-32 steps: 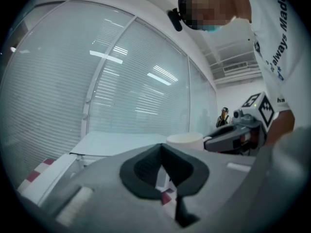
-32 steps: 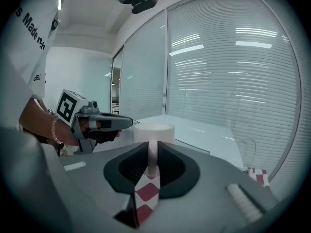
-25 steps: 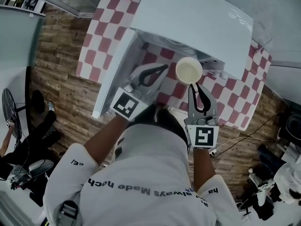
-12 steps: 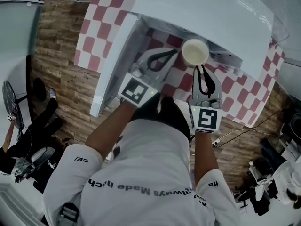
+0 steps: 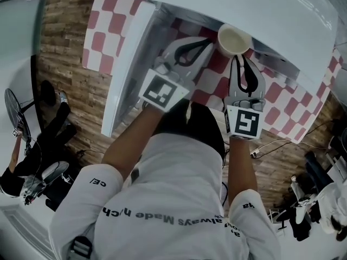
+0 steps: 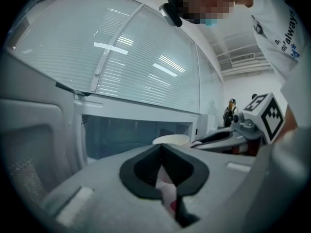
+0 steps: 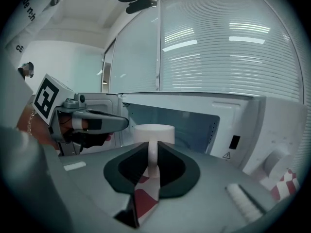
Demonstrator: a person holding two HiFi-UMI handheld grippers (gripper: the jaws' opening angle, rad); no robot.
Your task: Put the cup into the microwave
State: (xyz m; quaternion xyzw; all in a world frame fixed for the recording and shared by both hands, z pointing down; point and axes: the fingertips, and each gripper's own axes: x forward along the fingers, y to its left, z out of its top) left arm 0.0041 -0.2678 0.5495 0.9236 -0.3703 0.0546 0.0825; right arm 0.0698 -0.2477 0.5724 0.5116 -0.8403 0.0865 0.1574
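Note:
A white cup (image 5: 234, 39) hangs at the mouth of the white microwave (image 5: 255, 10). My right gripper (image 5: 242, 59) is shut on its handle, and the cup (image 7: 154, 132) stands upright just past the jaw tips, before the open cavity (image 7: 194, 123). My left gripper (image 5: 207, 42) is shut and holds nothing. It sits just left of the cup, between it and the swung-open door (image 5: 127, 72). In the left gripper view the cup's rim (image 6: 171, 140) shows over the closed jaws, with the cavity (image 6: 126, 135) behind it.
The microwave stands on a red-and-white checkered tablecloth (image 5: 108, 15). Its control panel with a knob (image 7: 274, 161) is right of the cavity. The open door (image 6: 29, 144) stands at the left. A wooden floor (image 5: 65, 53), a fan (image 5: 13, 115) and cables (image 5: 271, 145) surround the table.
Both grippers have moved forward toward the microwave opening. The cup has travelled with the right gripper and is now at the front edge of the cavity.

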